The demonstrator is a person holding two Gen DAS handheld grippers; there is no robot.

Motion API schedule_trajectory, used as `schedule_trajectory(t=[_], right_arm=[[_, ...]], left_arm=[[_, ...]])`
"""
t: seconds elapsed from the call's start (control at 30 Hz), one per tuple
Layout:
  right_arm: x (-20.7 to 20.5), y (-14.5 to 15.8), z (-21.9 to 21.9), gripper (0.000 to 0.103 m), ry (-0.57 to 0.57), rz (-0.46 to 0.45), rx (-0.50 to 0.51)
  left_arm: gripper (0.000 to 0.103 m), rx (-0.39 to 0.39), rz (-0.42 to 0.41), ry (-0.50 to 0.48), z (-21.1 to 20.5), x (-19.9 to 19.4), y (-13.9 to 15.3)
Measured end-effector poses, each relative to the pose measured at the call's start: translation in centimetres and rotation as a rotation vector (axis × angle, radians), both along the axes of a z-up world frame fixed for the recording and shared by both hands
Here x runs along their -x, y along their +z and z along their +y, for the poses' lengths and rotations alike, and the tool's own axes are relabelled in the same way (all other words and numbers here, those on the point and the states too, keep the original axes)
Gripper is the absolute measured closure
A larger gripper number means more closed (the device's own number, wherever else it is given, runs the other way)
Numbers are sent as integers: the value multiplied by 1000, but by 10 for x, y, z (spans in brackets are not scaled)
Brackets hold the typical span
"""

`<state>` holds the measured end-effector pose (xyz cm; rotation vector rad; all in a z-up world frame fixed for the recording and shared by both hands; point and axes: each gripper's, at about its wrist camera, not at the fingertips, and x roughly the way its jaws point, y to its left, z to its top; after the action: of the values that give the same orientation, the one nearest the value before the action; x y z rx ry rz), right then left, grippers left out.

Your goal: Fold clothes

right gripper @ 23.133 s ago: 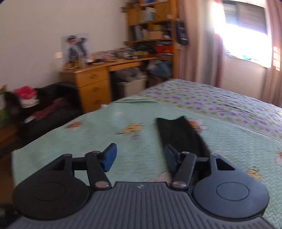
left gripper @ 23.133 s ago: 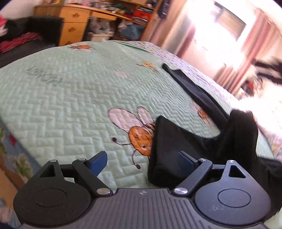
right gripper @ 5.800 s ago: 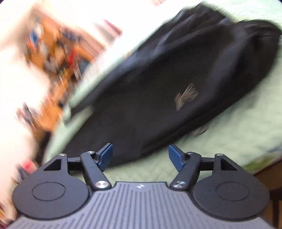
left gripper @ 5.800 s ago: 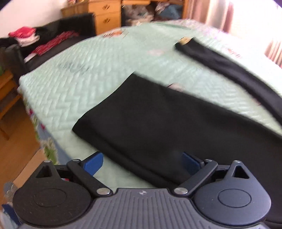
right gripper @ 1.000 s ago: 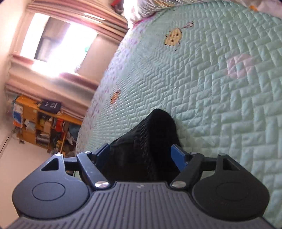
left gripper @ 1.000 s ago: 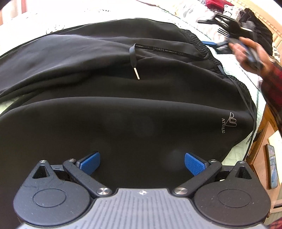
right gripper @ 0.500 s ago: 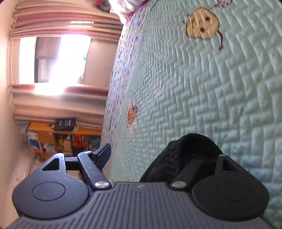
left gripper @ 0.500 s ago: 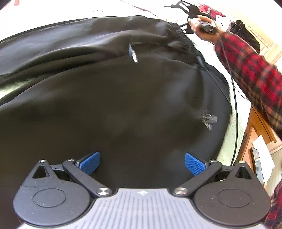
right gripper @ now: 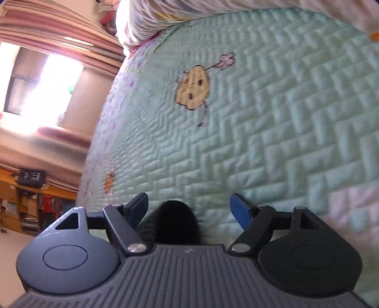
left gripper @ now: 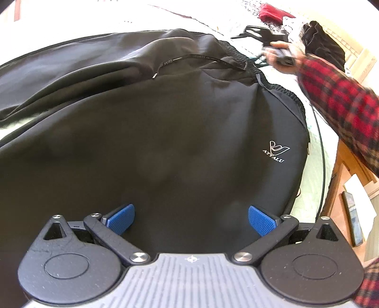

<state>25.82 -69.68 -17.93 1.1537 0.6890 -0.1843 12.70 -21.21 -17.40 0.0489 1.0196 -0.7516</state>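
Black sweatpants (left gripper: 165, 132) lie spread over the bed and fill the left wrist view, with a white logo (left gripper: 276, 151) near the hip and a drawstring (left gripper: 189, 58) across the top. My left gripper (left gripper: 190, 220) hovers open just above the cloth, nothing between its blue pads (left gripper: 120, 218). A hand (left gripper: 280, 55) in a red plaid sleeve (left gripper: 336, 94) holds the other gripper beyond the waistband (left gripper: 279, 88). In the right wrist view my right gripper (right gripper: 189, 210) is open over the mint quilt (right gripper: 272, 142). A black ribbed bit of fabric (right gripper: 175, 220) lies loose between its fingers.
A wooden bedside table (left gripper: 350, 165) with a phone (left gripper: 353, 213) stands right of the bed. A thin cable (left gripper: 319, 147) hangs past the sleeve. Dark clothes (left gripper: 324, 42) and a red item (left gripper: 270, 14) are piled beyond. Bedding (right gripper: 213, 14), window (right gripper: 35, 90) and shelves (right gripper: 28, 201) lie further off.
The right gripper has swept across the quilt and the black ribbed fabric has slipped off its right finger. In the left view the waistband settled flat and the hand moved beyond it.
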Motion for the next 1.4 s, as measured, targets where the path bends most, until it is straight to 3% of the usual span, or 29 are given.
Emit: schedule_trajectory(t=[0.03, 0.2, 0.27, 0.37, 0.4, 0.43, 0.5, 0.63, 0.73, 0.83, 0.9, 0.93, 0.97, 1.0, 1.03, 1.13, 1.3, 1.4], right_arm=[[13, 7, 1, 26, 8, -33, 5], [122, 52, 64, 20, 258, -289, 16], [171, 70, 107, 20, 347, -278, 164], [252, 83, 149, 17, 250, -177, 482], [274, 82, 151, 14, 192, -151, 532], [292, 74, 148, 7, 142, -132, 502], [317, 52, 139, 6, 95, -105, 388], [304, 1, 141, 5, 90, -80, 170], [277, -8, 163, 0, 96, -150, 178], [250, -5, 178, 0, 59, -128, 231], [242, 1, 188, 24, 44, -98, 321], [243, 2, 188, 55, 32, -70, 344], [249, 1, 183, 76, 33, -65, 327], [255, 0, 178, 81, 35, -61, 307], [261, -1, 173, 82, 36, -57, 288], [275, 11, 179, 85, 24, -36, 368], [275, -3, 172, 83, -24, 12, 310], [283, -8, 163, 75, -52, -8, 204]], left_arm=[[1, -4, -4, 8, 0, 2, 0], [1, 6, 17, 76, 4, 5, 4], [1, 8, 29, 123, 9, 6, 9], [1, -27, 15, 211, 19, 5, 15], [1, -48, 8, 242, 23, 5, 17], [1, -67, 6, 275, 27, 5, 17], [1, -86, 11, 336, 37, 4, 19], [1, -142, 24, 444, 53, 4, 24], [1, -179, 25, 490, 65, 8, 24], [1, -196, 42, 535, 78, 10, 19], [1, -205, 55, 547, 81, 8, 13], [1, -215, 47, 540, 80, 9, 12], [1, -226, 39, 531, 78, 10, 11], [1, -242, 29, 519, 74, 11, 11], [1, -254, 23, 508, 72, 12, 11], [1, -275, 2, 467, 71, 18, 11], [1, -297, -24, 438, 70, 22, 8], [1, -294, -28, 433, 71, 23, 7]])
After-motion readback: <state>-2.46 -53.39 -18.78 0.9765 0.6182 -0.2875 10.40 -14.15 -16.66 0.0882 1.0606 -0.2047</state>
